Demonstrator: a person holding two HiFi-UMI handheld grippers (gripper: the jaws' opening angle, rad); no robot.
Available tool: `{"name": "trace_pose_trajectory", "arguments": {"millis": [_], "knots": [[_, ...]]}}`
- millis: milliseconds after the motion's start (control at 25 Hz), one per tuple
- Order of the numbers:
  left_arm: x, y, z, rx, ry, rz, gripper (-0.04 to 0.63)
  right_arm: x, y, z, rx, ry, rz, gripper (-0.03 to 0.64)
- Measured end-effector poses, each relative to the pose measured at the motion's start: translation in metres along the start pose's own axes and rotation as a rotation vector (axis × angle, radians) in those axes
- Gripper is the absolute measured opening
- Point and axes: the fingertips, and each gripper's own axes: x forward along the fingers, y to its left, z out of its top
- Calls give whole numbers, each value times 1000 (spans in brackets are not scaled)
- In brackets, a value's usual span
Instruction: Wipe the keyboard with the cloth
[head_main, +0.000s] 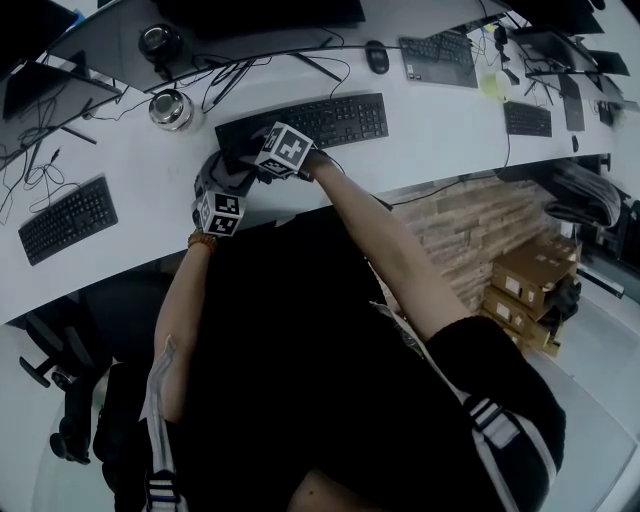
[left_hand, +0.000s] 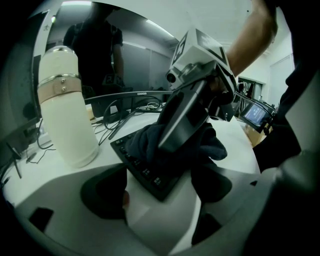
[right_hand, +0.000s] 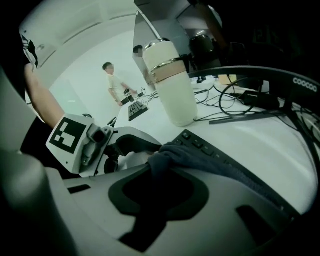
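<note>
The black keyboard (head_main: 330, 120) being wiped lies close to the bench's (head_main: 140, 170) front edge. Bare white surface lies open to its left, as far as a second keyboard (head_main: 68, 220). Just behind its left end stands a white flask (left_hand: 65, 115) with a tan band, and loose cables (head_main: 235, 68) run along its back edge.

The right claw (right_hand: 160, 175) is closed tight on the single dark cloth (right_hand: 175, 155), whose bunched folds lie over the keys at the keyboard's left end. The left claw (left_hand: 160, 192) stands apart, empty, low at the bench's edge. The keyboard's near corner sits between its pads (left_hand: 105, 192), with a strip of bare bench showing beside the left pad.

Four keyboards are in the head view: the wiped one, the one at far left, and two more at the right (head_main: 438, 58) (head_main: 527, 118). One mouse (head_main: 377, 57) lies behind the wiped one.
</note>
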Motion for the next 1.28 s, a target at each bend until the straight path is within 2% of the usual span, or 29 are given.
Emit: {"name": "trace_pose_trajectory", "arguments": {"millis": [200,400,560,680,760,920,1120,1280], "knots": [[1,0,-1,1,-1,-1,393,26,24,14,-105,63,45,52],[1,0,-3,-4,7,-6,393,24,27,14,-119,50,56,54],[-1,0,-3,-62,20,-69,391,-11,26,22,-121,-45,28,54],[-8,-1,-9,-18,90,-121,390,-61,22,34,-125,-152,-10,55],[-15,-6,-4,0,95,-158,390,-101,17,43,-132,-240,-61,55],[-36,-20,40,22,-15,-224,386,-188,15,66,-120,-454,-176,55],[-60,-32,140,61,-245,-267,335,-293,26,96,-85,-739,-360,57],[-84,-29,230,58,-449,-228,260,-356,41,102,-98,-926,-549,60]]}}
